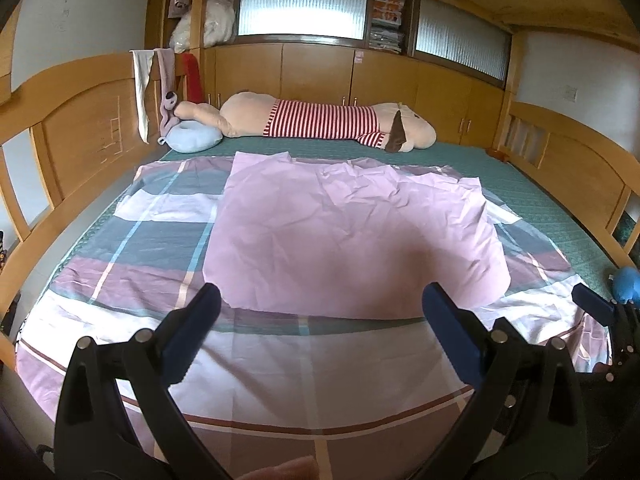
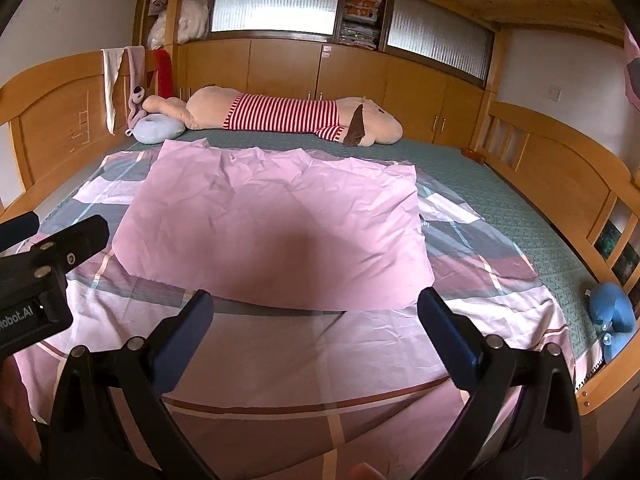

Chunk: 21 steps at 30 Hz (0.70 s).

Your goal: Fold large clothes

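Note:
A large plaid sheet (image 1: 152, 248) (image 2: 500, 264) in pink, grey and white lies spread over the bed. One part of it is folded over, so its plain pink underside (image 1: 348, 232) (image 2: 272, 224) covers the middle. My left gripper (image 1: 324, 300) hovers open above the near edge of that pink fold, with nothing between its blue-padded fingers. My right gripper (image 2: 316, 304) is open too, just to the right and at about the same height. In the left wrist view, the right gripper's finger (image 1: 592, 304) shows at the right edge; in the right wrist view, the left gripper's body (image 2: 44, 264) shows at the left.
A long plush dog in a red-striped shirt (image 1: 320, 120) (image 2: 292, 116) lies along the far side of the green mattress (image 1: 532, 196). A pale blue cushion (image 1: 192, 138) sits at far left, a blue toy (image 2: 612, 312) at near right. Wooden bed rails (image 2: 560, 168) enclose both sides.

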Tool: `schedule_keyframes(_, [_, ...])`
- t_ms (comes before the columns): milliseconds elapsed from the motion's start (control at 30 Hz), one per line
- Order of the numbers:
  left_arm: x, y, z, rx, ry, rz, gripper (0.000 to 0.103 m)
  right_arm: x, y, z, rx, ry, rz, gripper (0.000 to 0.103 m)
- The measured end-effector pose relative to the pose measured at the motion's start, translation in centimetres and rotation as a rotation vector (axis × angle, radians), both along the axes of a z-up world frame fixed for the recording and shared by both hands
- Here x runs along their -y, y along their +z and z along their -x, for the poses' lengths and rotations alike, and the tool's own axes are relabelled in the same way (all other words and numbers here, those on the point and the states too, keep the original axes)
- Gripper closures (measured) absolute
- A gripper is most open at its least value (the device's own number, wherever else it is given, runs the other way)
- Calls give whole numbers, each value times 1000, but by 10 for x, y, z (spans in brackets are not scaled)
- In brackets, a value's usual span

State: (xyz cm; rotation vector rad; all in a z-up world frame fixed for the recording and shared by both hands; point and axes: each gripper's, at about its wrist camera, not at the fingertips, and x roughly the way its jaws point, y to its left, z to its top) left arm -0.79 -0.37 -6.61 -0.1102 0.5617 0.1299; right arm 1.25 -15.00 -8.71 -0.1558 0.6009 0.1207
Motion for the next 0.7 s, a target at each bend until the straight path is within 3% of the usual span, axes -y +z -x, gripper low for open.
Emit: schedule_keyframes(700, [5,-3,-1,-13,6,-21,2,-4,-7,-3,-15,21,16,1])
